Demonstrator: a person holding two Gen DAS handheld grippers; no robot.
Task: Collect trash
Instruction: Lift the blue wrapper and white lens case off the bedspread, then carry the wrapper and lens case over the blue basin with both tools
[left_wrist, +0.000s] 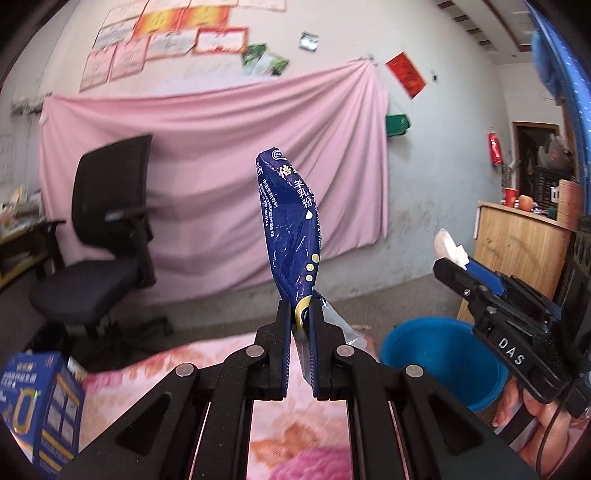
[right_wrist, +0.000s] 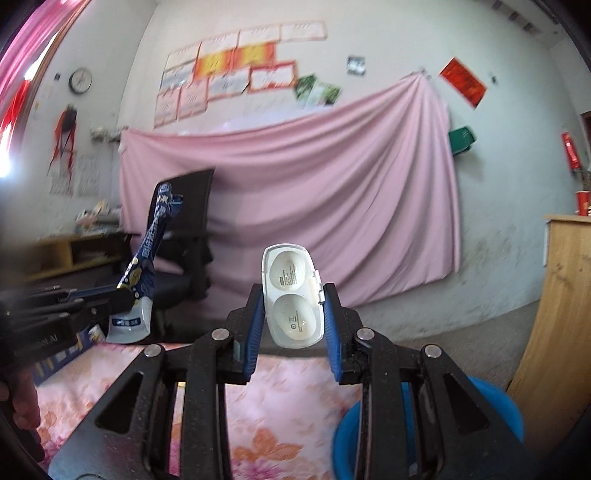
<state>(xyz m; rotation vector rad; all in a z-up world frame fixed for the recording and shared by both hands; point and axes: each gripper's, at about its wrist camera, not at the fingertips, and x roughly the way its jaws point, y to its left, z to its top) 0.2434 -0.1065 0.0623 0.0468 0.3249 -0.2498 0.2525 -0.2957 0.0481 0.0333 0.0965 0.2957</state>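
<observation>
Clamped in my left fingers (left_wrist: 302, 317), the crumpled dark-blue foil sachet (left_wrist: 290, 229) stands upright; my right fingers (right_wrist: 293, 314) pinch a white plastic blister shell (right_wrist: 291, 295), nearer the round blue plastic basin (left_wrist: 439, 354) below-right.

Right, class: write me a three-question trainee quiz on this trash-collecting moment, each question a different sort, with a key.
1. True or false: the left gripper is empty.
2. What does the right gripper hold? A) a red cup B) a white plastic case C) a blue box
3. Fill in: the blue ______ stands beside the flowered cloth, below the right gripper.

Key: 1 false, it pinches a blue foil packet. 2 B. 3 bucket.
</observation>
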